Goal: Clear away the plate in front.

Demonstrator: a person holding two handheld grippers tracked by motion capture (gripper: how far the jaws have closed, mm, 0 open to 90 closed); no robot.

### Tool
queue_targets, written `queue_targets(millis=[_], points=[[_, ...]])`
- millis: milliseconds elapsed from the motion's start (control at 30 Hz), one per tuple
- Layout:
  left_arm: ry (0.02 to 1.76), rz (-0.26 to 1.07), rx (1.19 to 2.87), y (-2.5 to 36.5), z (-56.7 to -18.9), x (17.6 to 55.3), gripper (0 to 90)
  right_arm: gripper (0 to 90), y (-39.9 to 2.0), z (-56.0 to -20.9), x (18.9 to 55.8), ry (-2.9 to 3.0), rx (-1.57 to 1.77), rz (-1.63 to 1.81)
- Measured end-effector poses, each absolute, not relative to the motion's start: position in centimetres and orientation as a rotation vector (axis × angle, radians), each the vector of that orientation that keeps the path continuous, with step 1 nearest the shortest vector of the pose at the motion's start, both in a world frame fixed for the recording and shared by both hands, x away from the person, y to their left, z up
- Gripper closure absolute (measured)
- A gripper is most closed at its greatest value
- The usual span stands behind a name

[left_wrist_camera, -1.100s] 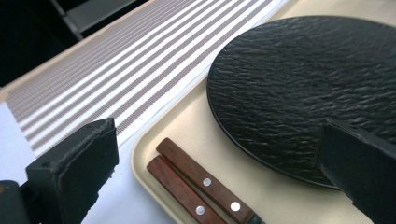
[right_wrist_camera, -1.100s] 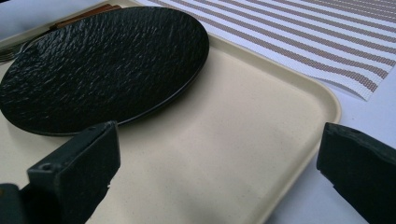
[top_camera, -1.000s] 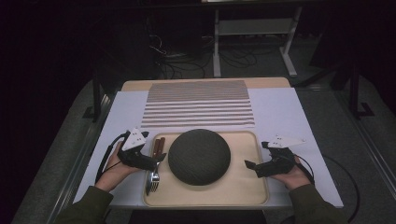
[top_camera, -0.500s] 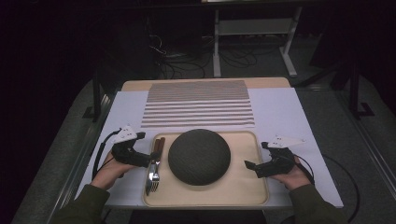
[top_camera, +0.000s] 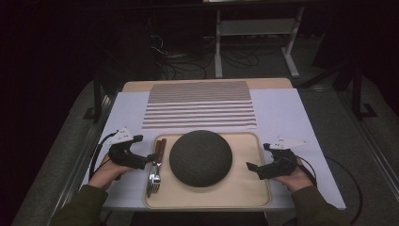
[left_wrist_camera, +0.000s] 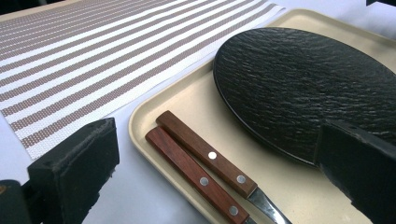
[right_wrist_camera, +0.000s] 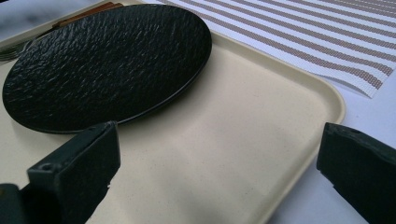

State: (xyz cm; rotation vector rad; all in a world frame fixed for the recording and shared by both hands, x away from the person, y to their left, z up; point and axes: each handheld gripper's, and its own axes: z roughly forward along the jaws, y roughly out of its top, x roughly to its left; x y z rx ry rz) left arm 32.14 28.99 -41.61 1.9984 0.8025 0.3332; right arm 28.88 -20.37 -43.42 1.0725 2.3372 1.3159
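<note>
covering most of the table (top_camera: pixel 282 113), a white sheet carries a striped mat (top_camera: pixel 200 104) at the far side and a beige tray (top_camera: pixel 244 188) at the near side. on the tray lies a round black plate (top_camera: pixel 201 157), with a knife and fork (top_camera: pixel 154 169) just beside it at the tray's left edge, wooden handles pointing away. left gripper (top_camera: pixel 151 159) hovers at those handles, fingers open around them; right gripper (top_camera: pixel 251 166) sits over the tray's right edge, fingers open.

L gripper (top_camera: pixel 149 160) & R gripper (top_camera: pixel 254 167): both jaws wide apart, hands low, angled inward.
</note>
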Motion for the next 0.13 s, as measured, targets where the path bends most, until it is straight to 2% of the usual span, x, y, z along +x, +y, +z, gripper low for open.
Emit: queue_targets(millis=[133], points=[[0.79, 0.336, 2.007, 29.0, -41.62, 32.1, 0.0, 0.0, -20.38, -43.42, 28.88, 2.337, 1.071, 1.314]])
